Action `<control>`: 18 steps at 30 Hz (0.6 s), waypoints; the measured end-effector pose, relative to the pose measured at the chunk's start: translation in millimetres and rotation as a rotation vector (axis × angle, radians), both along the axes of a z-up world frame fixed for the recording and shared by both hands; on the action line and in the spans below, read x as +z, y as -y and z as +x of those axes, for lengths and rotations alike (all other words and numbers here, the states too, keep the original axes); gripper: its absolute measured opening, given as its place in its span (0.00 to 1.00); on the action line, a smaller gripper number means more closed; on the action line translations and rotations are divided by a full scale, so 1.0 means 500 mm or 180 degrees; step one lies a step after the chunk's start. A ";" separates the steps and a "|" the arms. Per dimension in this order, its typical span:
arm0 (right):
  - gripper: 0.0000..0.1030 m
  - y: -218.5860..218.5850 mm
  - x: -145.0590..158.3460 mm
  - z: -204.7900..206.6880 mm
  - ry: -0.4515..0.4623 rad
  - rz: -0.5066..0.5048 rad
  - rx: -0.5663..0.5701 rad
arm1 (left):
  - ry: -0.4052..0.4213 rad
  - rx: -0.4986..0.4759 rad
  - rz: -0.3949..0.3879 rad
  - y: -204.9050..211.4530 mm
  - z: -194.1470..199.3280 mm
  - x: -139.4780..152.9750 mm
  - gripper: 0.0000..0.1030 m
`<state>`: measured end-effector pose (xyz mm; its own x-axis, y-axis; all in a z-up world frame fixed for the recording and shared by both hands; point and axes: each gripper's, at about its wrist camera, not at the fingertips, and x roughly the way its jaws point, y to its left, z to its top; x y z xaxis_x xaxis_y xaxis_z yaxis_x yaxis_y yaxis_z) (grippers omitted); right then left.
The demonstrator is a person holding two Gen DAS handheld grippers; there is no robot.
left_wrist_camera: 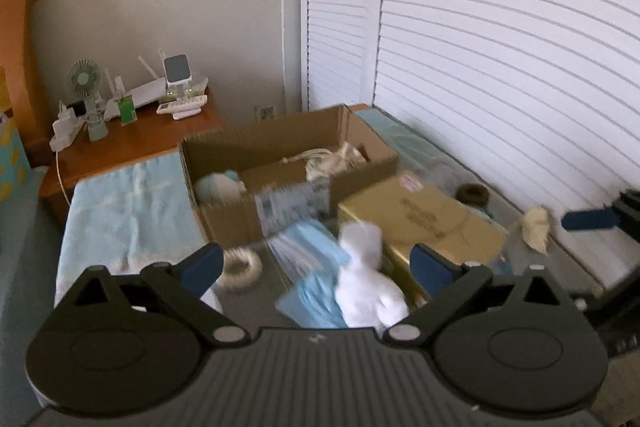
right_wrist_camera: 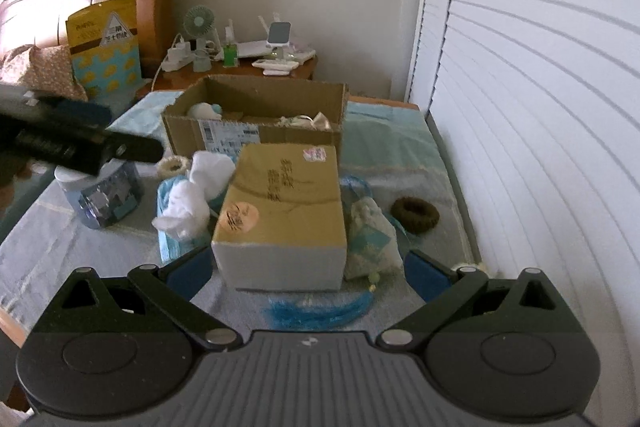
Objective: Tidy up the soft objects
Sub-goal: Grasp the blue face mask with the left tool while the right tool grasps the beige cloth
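A low surface (right_wrist_camera: 48, 251) draped in pale blue cloth stands beside white louvred doors (right_wrist_camera: 540, 107). The left gripper (left_wrist_camera: 316, 263) hangs above it with jaws spread wide and nothing between the pads. Just beyond its fingertips lies a crumpled white cloth (left_wrist_camera: 366, 279) resting on a stack of blue face masks (left_wrist_camera: 310, 267); the cloth sits between the two fingers' lines of reach but clear of both. A cream scrunchie (left_wrist_camera: 240, 269) lies just past the left finger.

The right gripper (right_wrist_camera: 308, 267) is also spread, empty, its fingers flanking the near end of a closed yellow carton (right_wrist_camera: 280, 211) without touching it. A pale drawstring pouch (right_wrist_camera: 372, 239) leans against the carton's right side, and a brown scrunchie (right_wrist_camera: 414, 213) lies further right, near the doors. A blue tassel (right_wrist_camera: 316, 311) trails in front of the carton.

Behind everything stands an open cardboard box (right_wrist_camera: 256, 123) — soft items already lie inside it.
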<state>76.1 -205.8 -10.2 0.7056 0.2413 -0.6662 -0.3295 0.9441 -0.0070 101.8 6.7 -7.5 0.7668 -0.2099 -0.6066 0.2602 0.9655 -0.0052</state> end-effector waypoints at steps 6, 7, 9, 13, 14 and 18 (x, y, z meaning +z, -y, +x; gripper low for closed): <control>1.00 0.014 -0.021 -0.007 -0.0072 -0.0016 -0.0071 | -0.0121 -0.0018 0.0018 0.016 -0.043 -0.051 0.97; 1.00 0.015 -0.028 -0.008 -0.0084 -0.0046 -0.0076 | -0.0152 -0.0016 -0.0002 0.015 -0.046 -0.060 0.97; 1.00 0.017 -0.040 -0.009 -0.0132 -0.0084 -0.0087 | -0.0223 -0.0022 -0.0059 0.012 -0.050 -0.074 0.97; 1.00 0.030 -0.072 -0.008 -0.0266 -0.0182 -0.0155 | -0.0277 -0.0064 -0.0040 0.012 -0.050 -0.093 0.97; 1.00 0.034 -0.079 -0.007 -0.0298 -0.0203 -0.0170 | -0.0302 -0.0092 -0.0041 0.012 -0.049 -0.098 0.97; 1.00 0.051 -0.113 -0.002 -0.0470 -0.0208 -0.0228 | -0.0406 -0.0251 0.0013 0.018 -0.045 -0.112 0.97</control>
